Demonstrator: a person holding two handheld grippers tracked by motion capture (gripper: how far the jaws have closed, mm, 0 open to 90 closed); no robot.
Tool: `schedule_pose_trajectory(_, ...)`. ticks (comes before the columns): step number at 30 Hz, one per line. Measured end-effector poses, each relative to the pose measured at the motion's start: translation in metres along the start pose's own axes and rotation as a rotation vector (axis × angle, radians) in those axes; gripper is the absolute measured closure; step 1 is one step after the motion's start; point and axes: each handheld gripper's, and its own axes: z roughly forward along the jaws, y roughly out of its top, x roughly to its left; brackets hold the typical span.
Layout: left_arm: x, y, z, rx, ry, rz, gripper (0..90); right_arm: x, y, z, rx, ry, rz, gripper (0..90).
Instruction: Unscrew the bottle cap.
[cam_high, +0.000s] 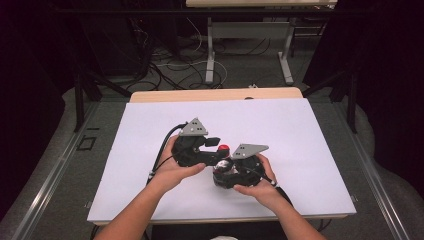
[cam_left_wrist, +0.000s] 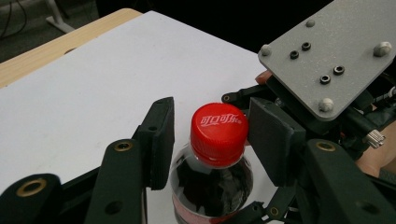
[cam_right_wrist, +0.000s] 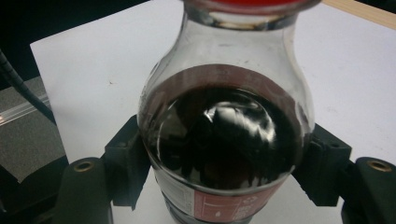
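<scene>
Right gripper (cam_high: 226, 170): jaws clamped on the body of the cola bottle (cam_right_wrist: 224, 135).
Left gripper (cam_left_wrist: 210, 135): jaws apart, flanking the red cap (cam_left_wrist: 218, 133), not touching.
Bottle: upright between both grippers, mid-front of the white table (cam_high: 300, 150).

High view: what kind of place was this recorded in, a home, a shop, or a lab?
Most likely a lab or recording workshop. A white-covered table stands on grey flooring, loose cables trail across the floor behind it, and dark curtains close in the sides.
</scene>
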Motion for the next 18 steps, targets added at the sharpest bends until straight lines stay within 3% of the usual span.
schedule_pose_trajectory(7,0.002,0.0,0.007,-0.008,-0.034,-0.005,58.7,0.003,0.0,0.001,0.002,0.015,-0.008,29.7)
schedule_pose_trajectory(11,0.0,0.0,0.009,0.001,-0.03,-0.011,60.5,0.004,0.0,0.002,0.007,0.017,-0.007,29.7)
schedule_pose_trajectory(18,-0.016,-0.001,0.014,-0.03,0.13,-0.054,61.1,0.002,-0.001,0.002,0.009,-0.014,0.005,29.7)
